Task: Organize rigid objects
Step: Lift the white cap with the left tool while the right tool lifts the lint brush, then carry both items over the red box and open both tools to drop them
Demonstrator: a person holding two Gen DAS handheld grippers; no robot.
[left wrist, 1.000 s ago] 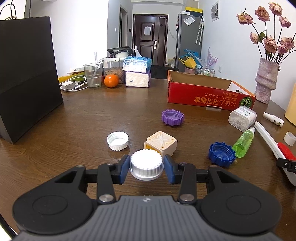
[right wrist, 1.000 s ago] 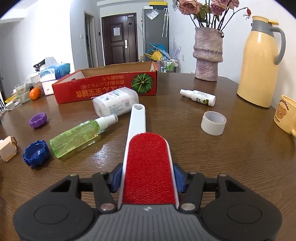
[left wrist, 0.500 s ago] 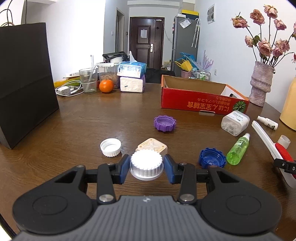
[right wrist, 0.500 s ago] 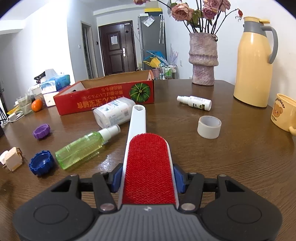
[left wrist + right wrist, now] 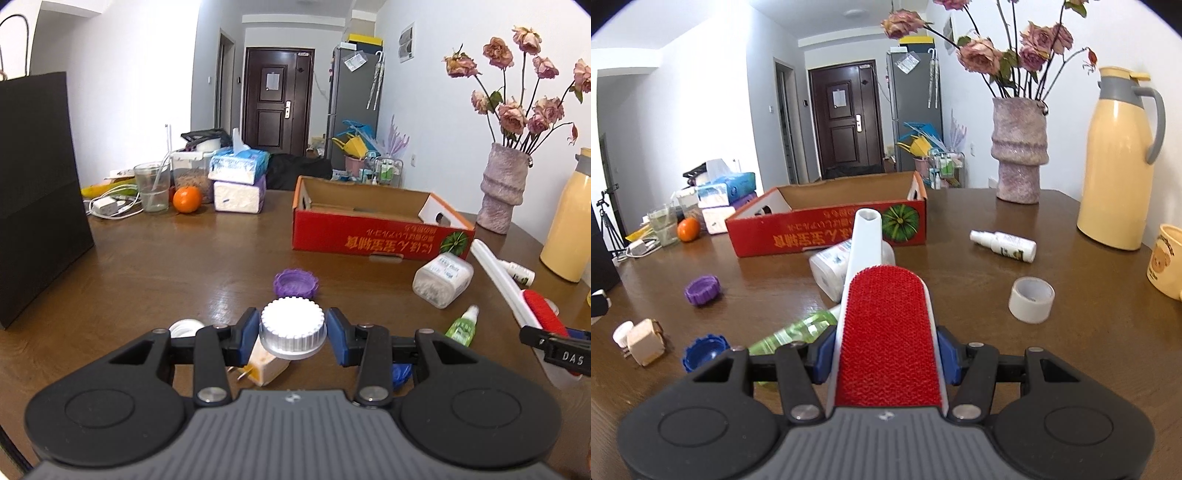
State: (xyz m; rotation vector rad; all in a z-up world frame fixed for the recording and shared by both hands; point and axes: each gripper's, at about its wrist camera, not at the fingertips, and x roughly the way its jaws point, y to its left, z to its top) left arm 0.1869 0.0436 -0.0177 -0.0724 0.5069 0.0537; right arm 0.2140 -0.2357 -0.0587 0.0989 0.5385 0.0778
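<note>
White and ribbed at its rim, a round plastic cap (image 5: 293, 333) sits clamped in the left gripper (image 5: 293, 338), held clear above the brown wooden table (image 5: 184, 266). Ahead stands an open red cardboard box (image 5: 373, 229), likely the drop-off; a purple cap (image 5: 296, 283) lies between.

From the right wrist view, the right gripper (image 5: 886, 360) grips a lint brush (image 5: 886, 332) by its fuzzy red pad, white handle pointing toward the box. Both loads seem mid-carry; next, each needs moving over the box's rim before letting go.
</note>
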